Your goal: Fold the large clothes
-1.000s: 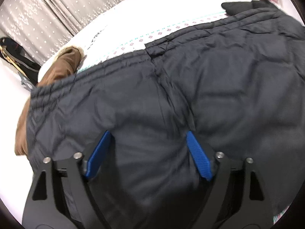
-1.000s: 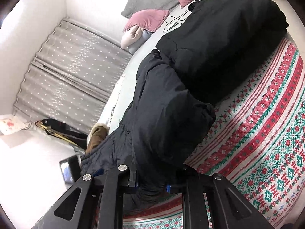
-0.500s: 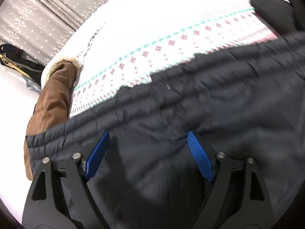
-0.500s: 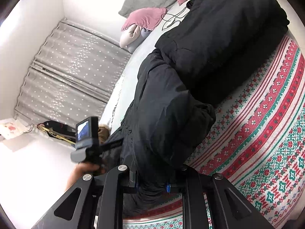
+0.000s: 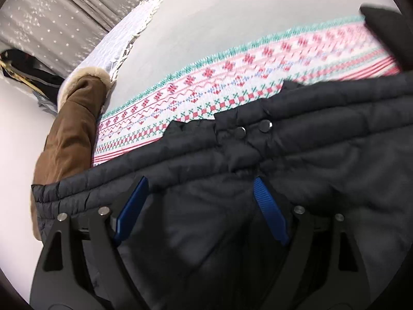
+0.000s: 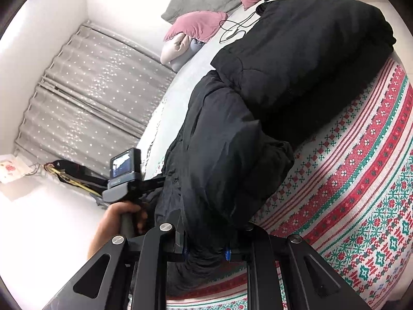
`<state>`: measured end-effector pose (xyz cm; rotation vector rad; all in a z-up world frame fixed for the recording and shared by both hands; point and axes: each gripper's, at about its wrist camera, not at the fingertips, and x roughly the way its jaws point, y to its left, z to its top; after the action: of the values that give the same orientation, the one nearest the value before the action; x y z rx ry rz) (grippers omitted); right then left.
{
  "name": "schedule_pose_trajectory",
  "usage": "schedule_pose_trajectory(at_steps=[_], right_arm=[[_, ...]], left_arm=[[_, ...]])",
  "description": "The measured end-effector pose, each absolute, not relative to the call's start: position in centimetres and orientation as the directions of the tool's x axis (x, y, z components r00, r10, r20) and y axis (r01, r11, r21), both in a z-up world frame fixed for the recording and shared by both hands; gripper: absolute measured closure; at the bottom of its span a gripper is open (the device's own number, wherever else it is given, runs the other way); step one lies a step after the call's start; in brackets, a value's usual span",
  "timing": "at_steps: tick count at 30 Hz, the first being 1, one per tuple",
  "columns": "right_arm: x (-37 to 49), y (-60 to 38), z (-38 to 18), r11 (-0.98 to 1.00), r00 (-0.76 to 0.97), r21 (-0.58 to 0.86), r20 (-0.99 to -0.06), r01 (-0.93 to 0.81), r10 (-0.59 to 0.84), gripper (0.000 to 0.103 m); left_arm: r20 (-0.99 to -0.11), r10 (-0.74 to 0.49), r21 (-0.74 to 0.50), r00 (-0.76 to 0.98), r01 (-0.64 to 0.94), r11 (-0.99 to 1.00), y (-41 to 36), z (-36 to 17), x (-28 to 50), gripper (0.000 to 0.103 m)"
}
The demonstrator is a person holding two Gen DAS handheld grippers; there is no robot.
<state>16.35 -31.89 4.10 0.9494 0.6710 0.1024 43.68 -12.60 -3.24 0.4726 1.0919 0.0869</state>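
Observation:
A large dark quilted jacket lies on the bed; its ribbed hem with two snap buttons crosses the left wrist view. My left gripper is open, its blue pads just above the jacket behind the hem. In the right wrist view my right gripper is shut on a bunched fold of the jacket and holds it above the patterned blanket. The left gripper's body and the hand holding it show at the left there.
A brown fur-trimmed coat hangs over the bed's left edge. A black folded garment lies further up the bed, with pink and grey pillows and a cable. Grey starred curtains hang behind.
My left gripper has moved back across the jacket toward its hem, so more of the patterned blanket shows. The right gripper keeps its hold; the left gripper has come into its view.

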Motion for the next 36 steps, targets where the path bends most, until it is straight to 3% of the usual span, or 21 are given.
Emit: schedule_pose_trajectory(at_steps=[6, 12, 17, 24, 36], right_arm=[[16.2, -31.7, 4.3, 0.608, 0.798, 0.766, -0.492, 0.208, 0.347, 0.085], [15.9, -31.5, 4.6, 0.621, 0.807, 0.756, -0.490, 0.207, 0.328, 0.085], [15.5, -30.4, 5.6, 0.654, 0.828, 0.736, -0.470, 0.176, 0.306, 0.085], [14.7, -28.7, 7.9, 0.721, 0.860, 0.680, -0.441, 0.134, 0.256, 0.085], [14.9, -28.9, 7.9, 0.699, 0.851, 0.698, -0.455, 0.157, 0.263, 0.085]], left_arm=[[-0.834, 0.154, 0.278, 0.529, 0.163, 0.947, -10.3, 0.9, 36.8, 0.019], [-0.852, 0.065, 0.221, 0.519, 0.244, 0.944, -9.5, -1.2, 29.7, 0.019], [-0.838, 0.136, 0.292, 0.529, 0.222, 0.930, -10.4, -4.0, 29.4, 0.018], [-0.850, 0.062, 0.210, 0.523, 0.227, 0.951, -8.3, -2.0, 28.3, 0.018], [-0.835, 0.061, 0.312, 0.547, 0.379, 0.871, -9.4, -3.5, 18.9, 0.018]])
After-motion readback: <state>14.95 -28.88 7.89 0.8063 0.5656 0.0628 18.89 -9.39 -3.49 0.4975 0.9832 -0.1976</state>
